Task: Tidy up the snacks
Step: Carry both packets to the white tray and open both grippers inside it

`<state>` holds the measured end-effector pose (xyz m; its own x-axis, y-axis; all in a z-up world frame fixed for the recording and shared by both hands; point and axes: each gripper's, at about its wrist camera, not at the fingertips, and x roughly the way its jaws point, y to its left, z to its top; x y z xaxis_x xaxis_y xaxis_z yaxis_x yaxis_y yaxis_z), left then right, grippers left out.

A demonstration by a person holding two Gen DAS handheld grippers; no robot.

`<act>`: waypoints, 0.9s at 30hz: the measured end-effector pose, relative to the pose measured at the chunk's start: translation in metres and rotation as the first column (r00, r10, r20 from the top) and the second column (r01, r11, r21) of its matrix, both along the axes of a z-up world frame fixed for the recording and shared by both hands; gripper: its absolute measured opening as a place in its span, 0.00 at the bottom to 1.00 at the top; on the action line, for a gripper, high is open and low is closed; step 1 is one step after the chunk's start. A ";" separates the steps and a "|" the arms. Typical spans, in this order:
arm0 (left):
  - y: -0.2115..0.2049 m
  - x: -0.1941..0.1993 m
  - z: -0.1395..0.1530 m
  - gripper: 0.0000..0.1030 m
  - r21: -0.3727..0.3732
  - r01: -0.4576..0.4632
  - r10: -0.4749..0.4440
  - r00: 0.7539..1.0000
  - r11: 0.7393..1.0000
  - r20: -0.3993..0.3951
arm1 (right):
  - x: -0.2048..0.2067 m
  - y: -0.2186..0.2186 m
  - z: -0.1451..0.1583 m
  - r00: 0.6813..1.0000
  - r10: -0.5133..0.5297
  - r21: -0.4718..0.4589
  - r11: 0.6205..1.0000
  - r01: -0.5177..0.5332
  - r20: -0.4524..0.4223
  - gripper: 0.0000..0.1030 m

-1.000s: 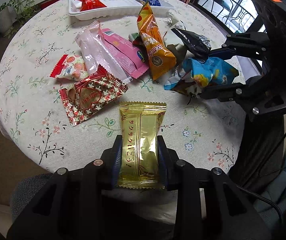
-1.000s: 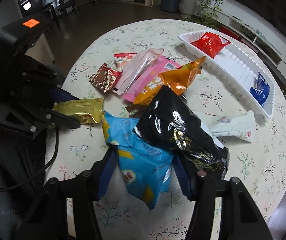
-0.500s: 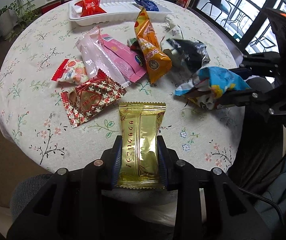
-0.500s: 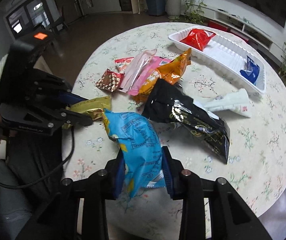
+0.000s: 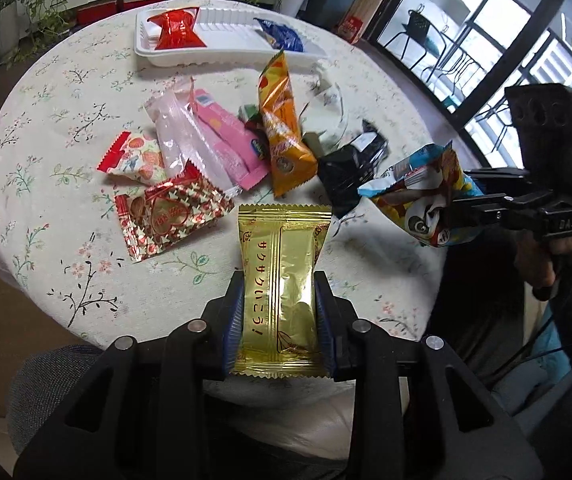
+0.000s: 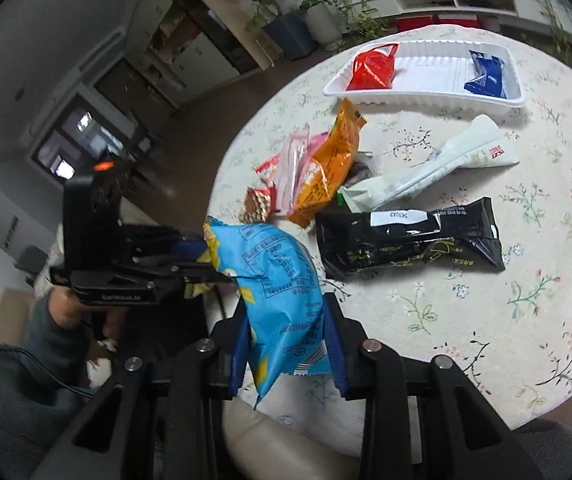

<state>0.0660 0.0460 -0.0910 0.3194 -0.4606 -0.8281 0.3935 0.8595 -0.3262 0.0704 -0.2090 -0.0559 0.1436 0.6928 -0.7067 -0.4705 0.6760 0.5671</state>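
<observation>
A round table [image 5: 26, 128] under a floral cloth stands on brown floor; potted plants [image 6: 318, 12] and a low white shelf unit [image 6: 446, 0] line the far wall — tall dark-framed windows [image 5: 526, 40] give daylight.

A gold packet [image 5: 282, 276] with Japanese lettering is held lengthwise above the table's near edge, well short of the white tray [image 5: 222, 50]. A blue packet [image 6: 274, 292] hangs crumpled to its right. Inside the tray lie a red packet [image 5: 176, 29] and a dark-blue packet [image 5: 280, 34], at opposite ends
</observation>
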 end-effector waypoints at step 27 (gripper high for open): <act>-0.009 0.284 0.114 0.29 -0.124 -0.110 0.125 0.984 0.986 0.125 | 0.230 -0.077 0.052 0.849 -0.512 0.280 0.802 0.527 -0.133 0.35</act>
<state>0.3500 0.0370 0.0226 0.4801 -0.5036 -0.7182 0.3382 0.8617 -0.3782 0.3007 -0.2864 -0.0037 0.5132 0.6996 -0.4971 -0.0638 0.6087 0.7908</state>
